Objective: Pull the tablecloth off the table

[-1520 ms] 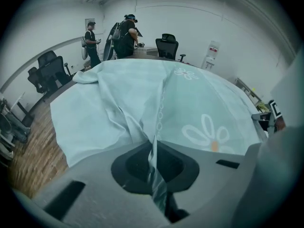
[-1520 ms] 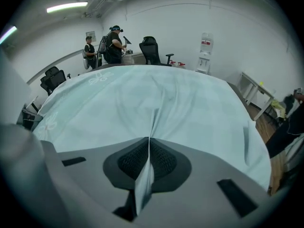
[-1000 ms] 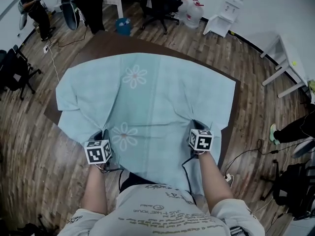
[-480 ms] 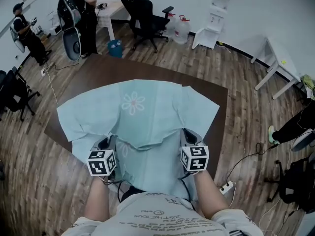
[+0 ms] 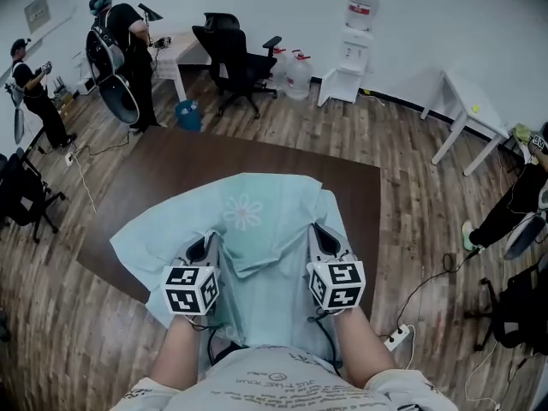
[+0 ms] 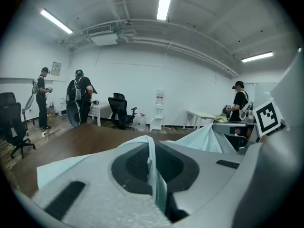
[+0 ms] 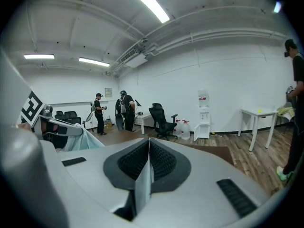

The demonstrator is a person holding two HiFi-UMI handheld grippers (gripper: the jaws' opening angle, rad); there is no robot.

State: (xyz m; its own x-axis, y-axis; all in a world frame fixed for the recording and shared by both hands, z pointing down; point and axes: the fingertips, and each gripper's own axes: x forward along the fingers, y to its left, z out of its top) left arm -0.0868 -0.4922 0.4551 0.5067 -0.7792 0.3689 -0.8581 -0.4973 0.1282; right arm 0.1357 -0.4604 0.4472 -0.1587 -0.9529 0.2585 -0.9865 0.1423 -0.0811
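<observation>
Wood-plank floor on all sides: long brown boards, matte finish. At centre, table: flat, smooth, dark brown top with straight edges and square corners. Bare across far half and along both flanks.

Tablecloth: thin, pale blue-green fabric with white flower print. Bunched toward near side of table, creased into soft ridges. Left corner spread flat on top; right margin doubled over in a fold.

Left gripper: light grey moulded shell, dark ribbed pads, marker cube at rear. Closed tight on a fold of tablecloth, with a thin pale strip pinched upright between pads in left gripper view. Right gripper: same build, likewise clamped on a cloth fold, pads pressed together on it. Both held over near part of table, side by side but apart, joined by a sagging span of cloth.

Beyond far edge: black office chair on castors, white water dispenser, water jugs just beside it. White table well apart at right. Standing persons at far left, apart from table. Power strip with cable on floor near right front corner. Open floor along both long sides of table and past far edge up to chair.
</observation>
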